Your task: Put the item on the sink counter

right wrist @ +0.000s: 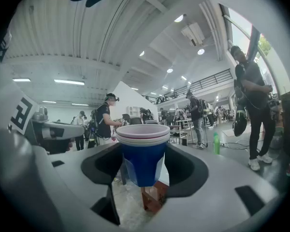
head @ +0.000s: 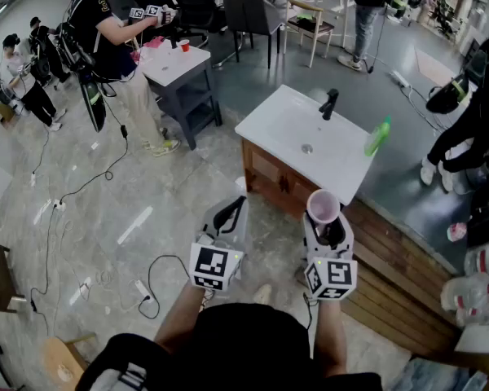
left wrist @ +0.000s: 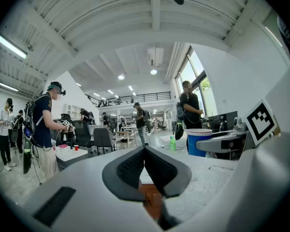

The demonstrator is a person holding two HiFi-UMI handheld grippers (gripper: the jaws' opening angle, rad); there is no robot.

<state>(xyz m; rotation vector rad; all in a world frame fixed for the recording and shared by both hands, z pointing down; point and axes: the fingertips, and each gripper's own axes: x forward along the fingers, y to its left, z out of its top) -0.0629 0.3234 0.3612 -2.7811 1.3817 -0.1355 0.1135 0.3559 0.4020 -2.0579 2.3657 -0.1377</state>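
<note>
My right gripper [head: 326, 215] is shut on a stack of cups [right wrist: 142, 151]: a blue outer cup with pale rims nested inside, held upright. In the head view the cups [head: 323, 206] hang just short of the near edge of the white sink counter [head: 281, 120], which has a black faucet [head: 329, 103] and a drain. My left gripper [head: 234, 214] is beside it to the left, over the floor, its jaws closed together and empty [left wrist: 144, 151]. The left gripper view shows the blue cups [left wrist: 198, 141] off to its right.
A green bottle [head: 377, 136] stands on the counter's right edge. The wooden cabinet [head: 269, 177] under the sink faces me. A grey table [head: 175, 63] with a person beside it lies back left. Cables [head: 159, 287] trail on the floor, and chairs and people fill the background.
</note>
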